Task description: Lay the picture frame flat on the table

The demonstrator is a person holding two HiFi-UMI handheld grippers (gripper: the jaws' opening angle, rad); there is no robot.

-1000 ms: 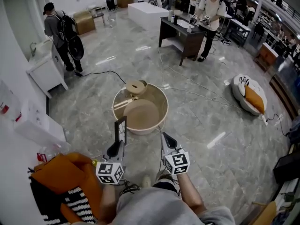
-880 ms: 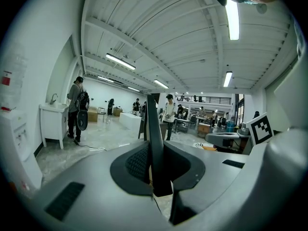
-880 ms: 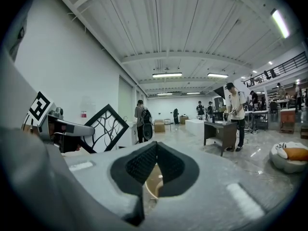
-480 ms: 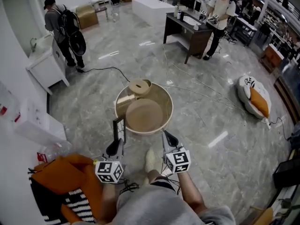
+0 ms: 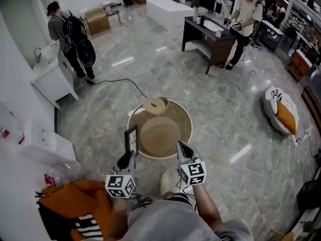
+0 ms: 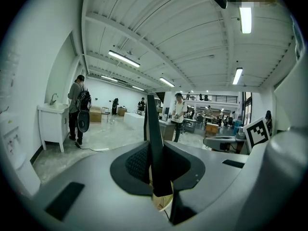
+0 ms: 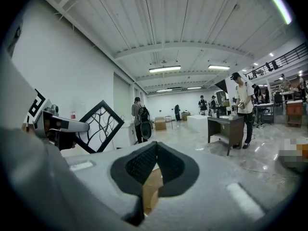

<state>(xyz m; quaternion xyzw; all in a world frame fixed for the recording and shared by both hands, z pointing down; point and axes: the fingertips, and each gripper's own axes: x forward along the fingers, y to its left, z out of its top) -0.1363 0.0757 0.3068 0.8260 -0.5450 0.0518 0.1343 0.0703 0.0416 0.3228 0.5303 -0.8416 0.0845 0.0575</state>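
Note:
A black picture frame (image 5: 131, 140) stands upright in my left gripper (image 5: 128, 156), which is shut on its lower edge. In the left gripper view the frame (image 6: 151, 121) shows edge-on, pinched between the jaws of that gripper (image 6: 153, 147). From the right gripper view the frame (image 7: 99, 125) shows its branch-pattern face, held by the left gripper (image 7: 57, 127). My right gripper (image 5: 180, 146) is shut with nothing in it (image 7: 156, 144). Both hover just short of the near rim of a round tan table (image 5: 185, 118).
A small round wooden piece (image 5: 155, 105) sits at the table's far edge. Cables (image 5: 210, 104) trail over the marble floor. An orange bag (image 5: 70, 197) lies at lower left. A dark desk (image 5: 210, 41), a white cabinet (image 5: 50, 79) and several people stand further off.
The round table has drawn nearer and lower in the head view as the person steps forward. Both grippers keep their pose, and the frame stays upright in the left one.

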